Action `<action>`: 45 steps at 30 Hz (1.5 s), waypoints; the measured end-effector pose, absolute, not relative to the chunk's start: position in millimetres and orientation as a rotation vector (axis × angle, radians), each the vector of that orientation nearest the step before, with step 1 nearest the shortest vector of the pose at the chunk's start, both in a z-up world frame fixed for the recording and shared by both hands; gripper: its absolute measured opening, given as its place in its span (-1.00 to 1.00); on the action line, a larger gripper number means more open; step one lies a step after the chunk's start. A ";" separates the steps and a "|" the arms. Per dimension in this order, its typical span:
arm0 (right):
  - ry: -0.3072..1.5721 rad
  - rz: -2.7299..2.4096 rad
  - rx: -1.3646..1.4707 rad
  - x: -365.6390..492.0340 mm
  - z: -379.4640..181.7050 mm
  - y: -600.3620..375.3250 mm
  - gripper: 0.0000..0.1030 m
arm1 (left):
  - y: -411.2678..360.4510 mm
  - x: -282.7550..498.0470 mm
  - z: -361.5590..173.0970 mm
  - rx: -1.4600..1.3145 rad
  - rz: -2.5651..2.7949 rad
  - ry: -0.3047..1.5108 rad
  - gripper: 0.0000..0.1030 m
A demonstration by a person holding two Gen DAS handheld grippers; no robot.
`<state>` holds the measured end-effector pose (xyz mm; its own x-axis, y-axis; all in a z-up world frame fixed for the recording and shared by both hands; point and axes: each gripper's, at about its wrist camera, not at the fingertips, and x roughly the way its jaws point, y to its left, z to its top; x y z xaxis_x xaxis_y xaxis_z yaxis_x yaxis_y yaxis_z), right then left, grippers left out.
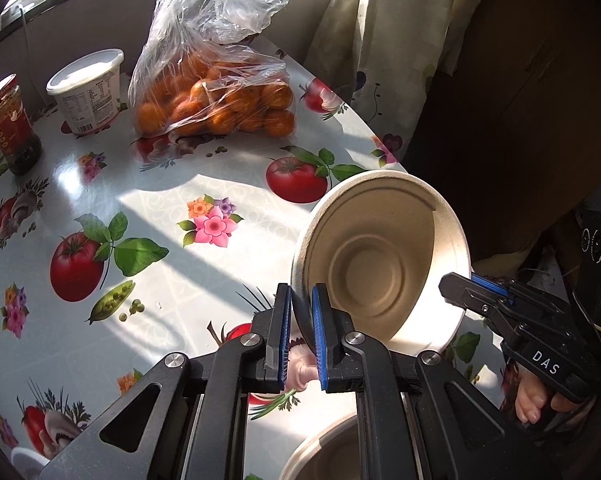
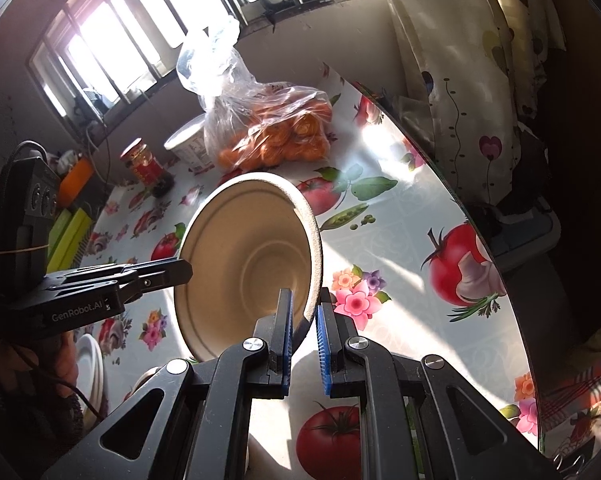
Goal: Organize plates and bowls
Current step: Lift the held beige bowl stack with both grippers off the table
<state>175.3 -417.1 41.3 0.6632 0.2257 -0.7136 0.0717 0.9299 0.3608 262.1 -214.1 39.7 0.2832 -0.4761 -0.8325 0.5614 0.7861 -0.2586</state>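
Both grippers are clamping one beige pulp bowl [image 1: 380,256] by opposite sides of its rim, the left gripper [image 1: 300,320] and the right gripper [image 2: 304,316] each pinched narrow on it, holding it tilted in the air above the near right edge of the table [image 1: 160,200]. Both hands should be rising together at matched height, since uneven pulling could be bending the thin rim, and the bowl looks due for nesting with the second bowl [image 1: 324,452] lying below it.

Bright sun pours through the window [image 2: 140,40] at eleven o'clock, glaring white on the shiny tablecloth [image 1: 160,200], while picture edges bend and go dark.
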 end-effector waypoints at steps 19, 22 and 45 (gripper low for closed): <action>0.806 0.126 0.380 146.6 67.0 -396.7 -0.77 | -185.5 233.2 65.9 0.053 -0.700 1.026 -0.79; 0.805 0.134 0.382 140.9 69.0 -392.9 -0.77 | -179.4 226.9 67.2 0.040 -0.700 1.023 -0.79; 0.809 0.175 0.409 97.8 68.1 -365.3 -0.77 | -140.4 177.5 69.5 0.003 -0.696 1.014 -0.79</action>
